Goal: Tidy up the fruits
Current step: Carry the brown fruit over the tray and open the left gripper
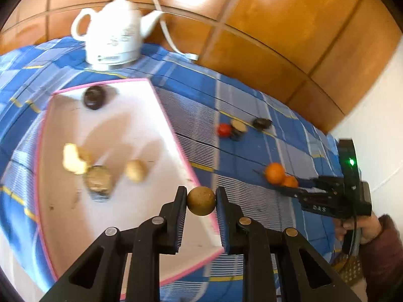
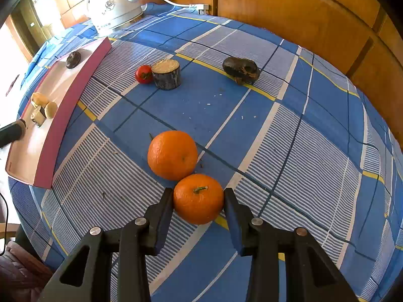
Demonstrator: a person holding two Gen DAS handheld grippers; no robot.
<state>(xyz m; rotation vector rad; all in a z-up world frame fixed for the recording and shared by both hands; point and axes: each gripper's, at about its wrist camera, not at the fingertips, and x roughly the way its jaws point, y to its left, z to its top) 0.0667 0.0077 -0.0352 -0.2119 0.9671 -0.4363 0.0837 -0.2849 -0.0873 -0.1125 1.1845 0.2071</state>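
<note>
Left wrist view: left gripper (image 1: 201, 201) clamped on small brown fruit (image 1: 201, 200) over the pink-rimmed tray (image 1: 173, 136), probably for sorting | right gripper (image 2: 199, 205) pinching near orange (image 2: 198, 198), still on the tablecloth (image 2: 289, 138) touching second orange (image 2: 172, 154)

Two oranges (image 2: 172, 154) (image 2: 198, 198): one between the right claw's (image 2: 199, 201) fingers, the other touching it just beyond. Farther beyond that claw lie one tomato (image 2: 143, 74), one dark cut chunk (image 2: 166, 74) and one dark lump (image 2: 241, 70). One brown ball (image 1: 201, 200) sits in the left claw (image 1: 201, 202); beyond it the one tray (image 1: 176, 136) carries four pieces, and there is one kettle (image 1: 114, 35).
</note>
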